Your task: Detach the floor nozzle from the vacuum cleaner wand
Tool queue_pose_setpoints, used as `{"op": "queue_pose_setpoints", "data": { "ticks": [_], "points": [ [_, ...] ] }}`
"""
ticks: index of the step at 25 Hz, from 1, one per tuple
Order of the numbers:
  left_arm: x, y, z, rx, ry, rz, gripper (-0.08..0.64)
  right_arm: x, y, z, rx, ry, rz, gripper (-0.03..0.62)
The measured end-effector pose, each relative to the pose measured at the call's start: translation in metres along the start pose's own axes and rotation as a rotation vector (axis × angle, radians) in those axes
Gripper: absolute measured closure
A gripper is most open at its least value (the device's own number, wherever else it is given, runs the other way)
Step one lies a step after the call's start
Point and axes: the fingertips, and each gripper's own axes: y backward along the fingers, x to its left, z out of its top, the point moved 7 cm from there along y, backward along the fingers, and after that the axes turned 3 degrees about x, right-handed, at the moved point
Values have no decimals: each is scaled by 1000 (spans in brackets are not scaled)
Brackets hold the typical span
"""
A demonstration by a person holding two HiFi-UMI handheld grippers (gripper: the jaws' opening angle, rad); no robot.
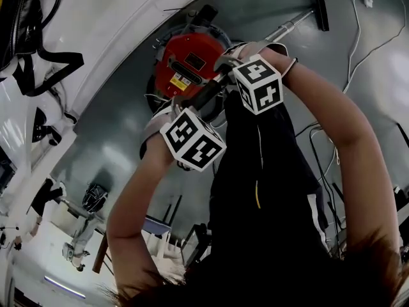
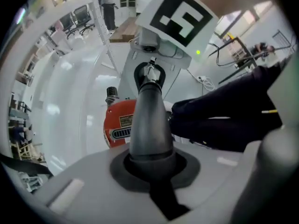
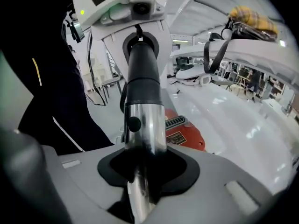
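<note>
The left gripper (image 2: 152,171) has its jaws pressed onto a dark grey tapered tube (image 2: 149,125), which fills the rounded notch between them. The right gripper (image 3: 145,171) is clamped on the chrome wand (image 3: 145,125), just near of a small black button (image 3: 133,123). Beyond the button a black sleeve (image 3: 142,73) runs on into the opposite gripper. The two grippers face each other along this one tube, close together, and in the head view only a short dark stretch shows between them.

Each gripper carries a marker cube (image 1: 192,139) with black-and-white square patterns rather than readable writing.

Below the grippers the red vacuum body (image 1: 188,59) sits on the grey floor. It has a yellow-and-white label (image 1: 181,82) and a dark plate above that. The print on both is too small to read, as is the label seen in the right gripper view.

The floor nozzle (image 1: 321,8) is a dark bar at the far right, at the far end of the chrome wand and joined to it. The wand's near part passes behind the right hand and is hidden there. White cables (image 1: 358,43) trail across the floor on the right. The person's dark clothing covers the near middle of the head view, and the gripper tips there are hidden behind the cubes.
</note>
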Motion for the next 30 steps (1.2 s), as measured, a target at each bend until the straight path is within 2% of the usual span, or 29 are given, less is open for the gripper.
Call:
{"op": "queue_pose_setpoints", "data": {
  "ticks": [2, 4, 6, 8, 11, 12, 13, 14, 15, 18, 20, 21, 22, 23, 28, 30],
  "points": [
    [-1, 1, -5, 4, 24, -67, 520, 6, 0, 3, -50, -4, 7, 473],
    [-3, 1, -9, -5, 83, -182, 520, 13, 0, 5, -85, 7, -45, 479],
    [-5, -3, -13, -15, 148, -302, 518, 17, -5, 5, -80, 23, -116, 482],
    [-7, -8, -15, -34, 250, -489, 517, 20, -9, 4, -51, 41, -174, 486],
    [-9, -6, -14, -94, 463, -870, 512, 20, -13, 1, -15, 61, -246, 502],
    [-9, -4, -13, -116, 518, -959, 511, 19, -13, 0, -9, 62, -255, 507],
    [-9, -2, -11, -133, 544, -987, 509, 18, -12, 0, -5, 59, -249, 511],
    [-8, 0, -9, -139, 534, -947, 511, 17, -11, 0, 0, 56, -235, 511],
    [-7, 2, -8, -133, 490, -851, 511, 15, -10, -1, 6, 52, -217, 511],
    [-5, 3, -7, -87, 295, -501, 515, 12, -10, -3, 25, 27, -148, 509],
    [-4, 3, -6, -62, 185, -330, 517, 11, -11, -4, 29, 8, -113, 509],
    [-4, 4, -6, -54, 143, -275, 517, 11, -12, -4, 25, 3, -107, 511],
    [-4, 4, -6, -51, 128, -264, 517, 13, -12, -4, 15, 5, -110, 515],
    [-6, 4, -7, -52, 146, -300, 517, 15, -11, -4, 2, 15, -121, 523],
    [-13, 8, -10, -94, 349, -659, 511, 21, -9, -3, -36, 65, -243, 535],
    [-10, 9, -9, -113, 392, -723, 510, 17, -10, -4, -25, 69, -259, 541]
  ]
}}
